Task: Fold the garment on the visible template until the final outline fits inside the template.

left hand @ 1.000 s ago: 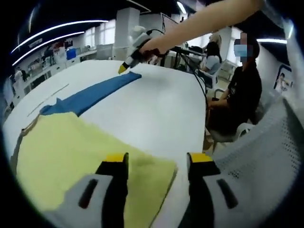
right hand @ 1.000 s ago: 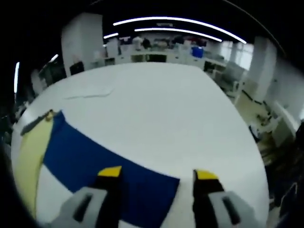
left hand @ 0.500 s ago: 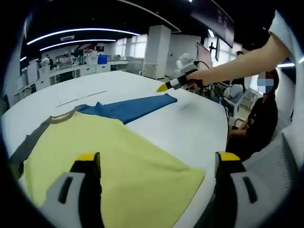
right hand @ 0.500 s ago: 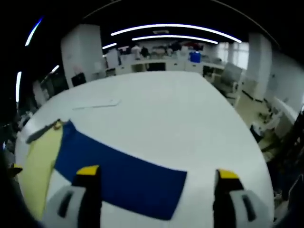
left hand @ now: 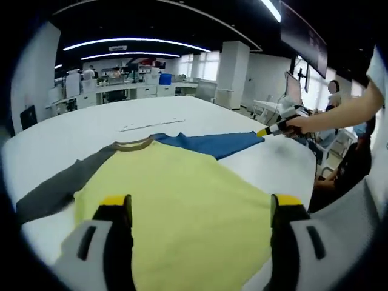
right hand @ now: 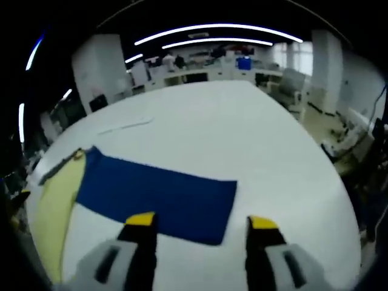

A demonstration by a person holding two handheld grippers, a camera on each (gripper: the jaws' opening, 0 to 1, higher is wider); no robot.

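Observation:
A T-shirt lies flat on the white table: yellow body, grey sleeve, blue sleeve. My left gripper hovers over the yellow hem, jaws wide apart, holding nothing. In the left gripper view, the right gripper, held in a hand, points its yellow tip at the blue sleeve's cuff. In the right gripper view the blue sleeve is spread flat just ahead of my right gripper, which is open and empty. The yellow body shows at the left.
A thin pale strip lies on the table beyond the collar, also seen as a pale strip in the right gripper view. A person stands beyond the table's right edge. Desks and a pillar fill the background.
The left jaws have spread wider than a second ago. The right jaws widened, then narrowed again, and the blue sleeve, earlier between them, now lies flat ahead. Both cameras have shifted.

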